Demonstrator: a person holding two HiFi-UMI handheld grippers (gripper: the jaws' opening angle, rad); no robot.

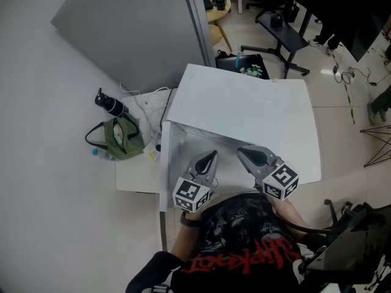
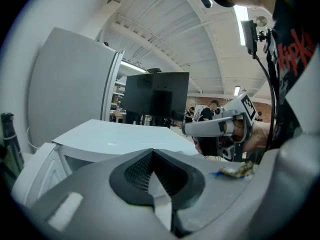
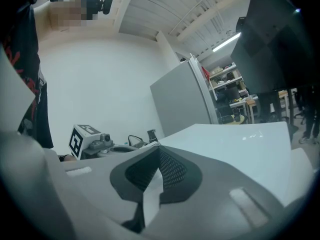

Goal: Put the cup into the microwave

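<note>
The microwave (image 1: 244,112) is a plain white box with a flat, smooth, matte top and crisp straight edges. It stands on a low white table (image 1: 135,177) with its front toward the person. A thin white panel juts out from its left front corner, seen edge-on in the head view; whether that is the door I cannot tell. No view lets me tell where the cup is. Both grippers are held just before the microwave's front, side by side and apart from each other. Each is a smooth grey moulded shell tapering to a point, with a cube (image 1: 192,194) of black-and-white square markers at its back. The left gripper (image 1: 212,156) has its jaws pressed together with nothing between them: its own view shows black pads (image 2: 136,169) with a fine mesh texture meeting in a V-shaped recess, a white wedge in the seam. The right gripper (image 1: 241,151) looks the same in its own view, jaws together and empty. Left of the microwave sit a slumped green striped fabric bag (image 1: 122,138) with a black strap and a black cylindrical bottle (image 1: 110,104). Behind them stands a broad, flat grey partition panel (image 1: 134,29) with a paler frame along its edge. The person's black T-shirt (image 1: 244,243) bears jagged red lettering
</note>
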